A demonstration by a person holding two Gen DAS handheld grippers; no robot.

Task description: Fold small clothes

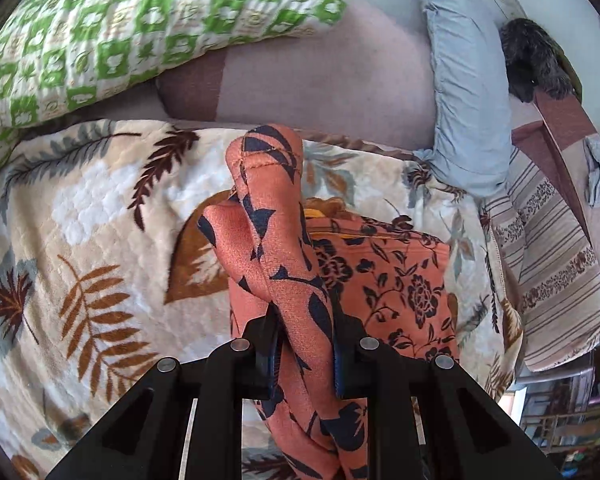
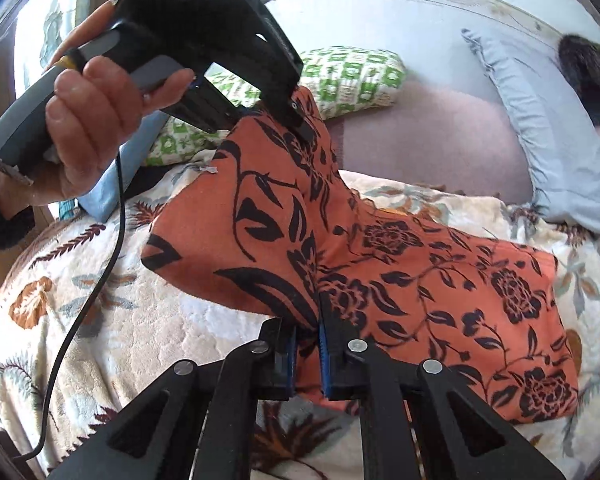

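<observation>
From the left wrist camera, the left tool [image 1: 305, 354] was clamped on a bunched fold of the orange floral garment [image 1: 396, 292], with the cloth rising between its black fingers [image 1: 266, 356] in a thick twisted roll. The rest of the garment lay flat to the right on the leaf-patterned blanket [image 1: 80, 240] covering the bed. A green checked pillow [image 1: 140, 32] sat at the far left, and a pale blue pillow [image 1: 468, 92] at the far right.

From the right wrist camera, the right tool [image 2: 308, 354] gripped the garment's [image 2: 460, 280] near edge between its blue pads [image 2: 290, 360]. The left tool [image 2: 300, 120], held in the person's left hand [image 2: 88, 128], pinched the cloth's upper corner, lifting it into a tented peak above the blanket [image 2: 140, 340]. The garment's right portion rested on the blanket. A black cable [image 2: 100, 280] hung from the handle.
</observation>
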